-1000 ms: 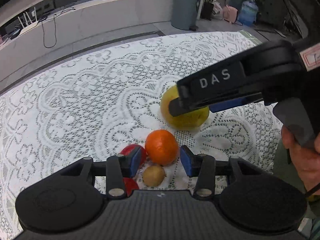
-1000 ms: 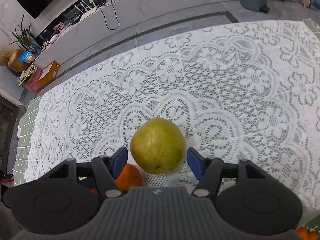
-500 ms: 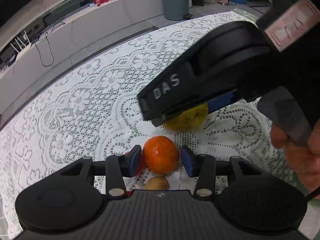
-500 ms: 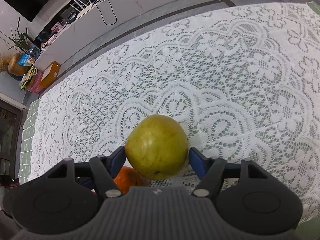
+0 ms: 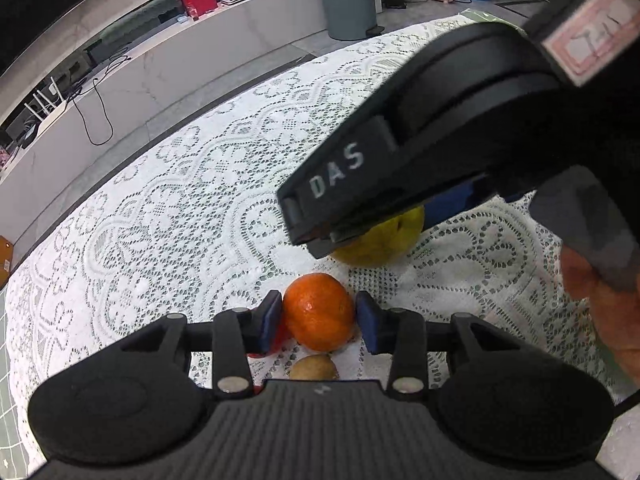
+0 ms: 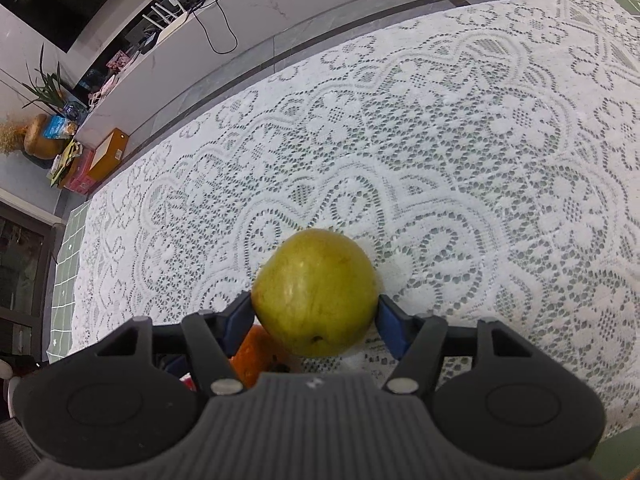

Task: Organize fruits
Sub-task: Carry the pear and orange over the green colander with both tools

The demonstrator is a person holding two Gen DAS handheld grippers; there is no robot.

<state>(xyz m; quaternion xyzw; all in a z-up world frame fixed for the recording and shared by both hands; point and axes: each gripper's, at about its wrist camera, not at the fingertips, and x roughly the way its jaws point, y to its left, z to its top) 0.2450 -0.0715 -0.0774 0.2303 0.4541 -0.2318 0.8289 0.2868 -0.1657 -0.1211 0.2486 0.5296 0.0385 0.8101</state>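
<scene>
An orange sits on the lace cloth between the blue pads of my left gripper. Its jaws are closing and both pads touch the fruit's sides. Just below it lies a brown kiwi, and a red fruit peeks out behind the left pad. My right gripper is shut on a yellow-green pear, which rests on the cloth. In the left wrist view the pear is half hidden under the right gripper's black body. The orange shows below the pear.
A person's hand holds the right gripper at the right edge. The white lace tablecloth stretches far ahead. Beyond the table stand a grey bin, a low white counter with cables, and an orange box on the floor.
The left pads have come around the orange and narrowed onto it. The right gripper has slid forward, so the pear now sits between its pads and touches both.
</scene>
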